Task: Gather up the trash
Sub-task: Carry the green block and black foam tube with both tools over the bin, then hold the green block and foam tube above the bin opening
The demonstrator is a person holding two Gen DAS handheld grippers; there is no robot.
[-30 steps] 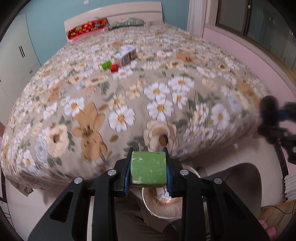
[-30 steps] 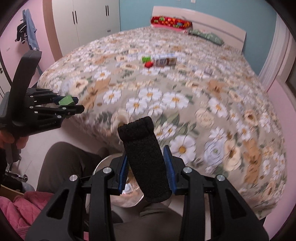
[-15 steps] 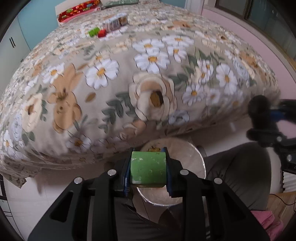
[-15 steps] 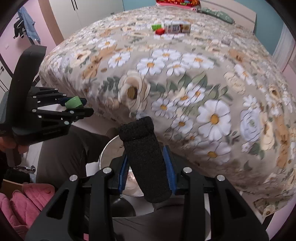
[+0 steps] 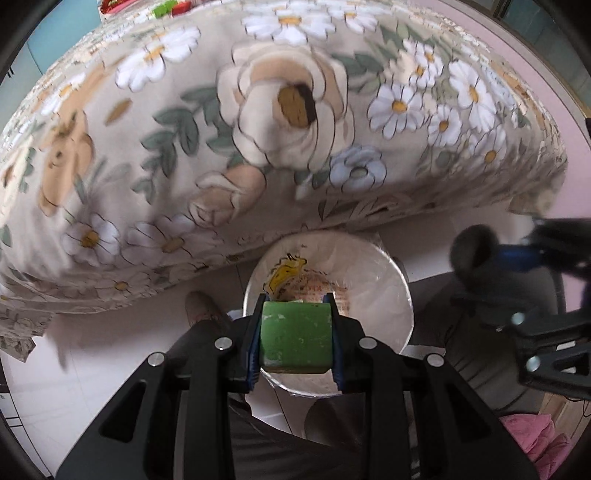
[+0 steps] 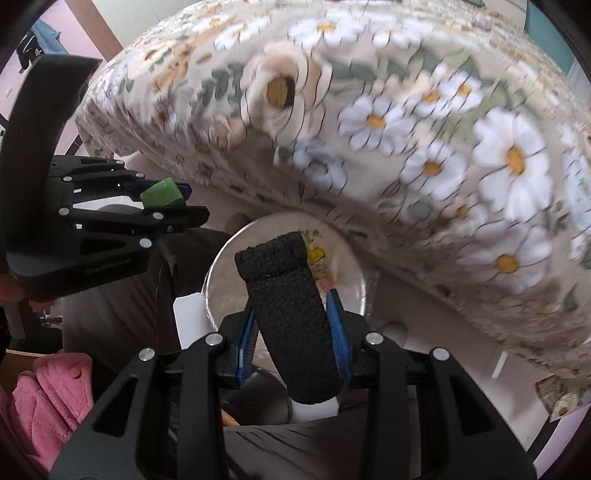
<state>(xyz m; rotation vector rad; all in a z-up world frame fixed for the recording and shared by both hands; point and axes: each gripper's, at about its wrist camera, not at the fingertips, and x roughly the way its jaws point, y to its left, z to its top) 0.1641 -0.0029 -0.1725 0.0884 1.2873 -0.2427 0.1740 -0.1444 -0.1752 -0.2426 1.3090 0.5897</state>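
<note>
My left gripper [image 5: 294, 332] is shut on a green block [image 5: 294, 338], whose worn face fills the gap between the blue pads. It hangs right over the round trash bin [image 5: 384, 273], lined with clear plastic, with a yellow-printed wrapper [image 5: 286, 271] inside. My right gripper [image 6: 293, 314] is shut on a black foam tube [image 6: 291, 317] that sticks up past the fingers, above the same bin [image 6: 347, 269]. In the right wrist view the left gripper [image 6: 173, 205] with the green block [image 6: 162, 192] shows at the left. The right gripper [image 5: 491, 258] shows blurred at the right in the left wrist view.
The bed under a flowered cover [image 5: 258, 129] overhangs the bin on its far side. A person's dark trouser legs [image 5: 480, 332] flank the bin. A pink quilted cloth [image 6: 48, 398] lies low at the left. Small green and red things [image 5: 170, 7] remain on the bed far off.
Both grippers have sunk and tipped downward from over the bed's edge to above the bin, each keeping its grip. The bin has grown large in both views.
</note>
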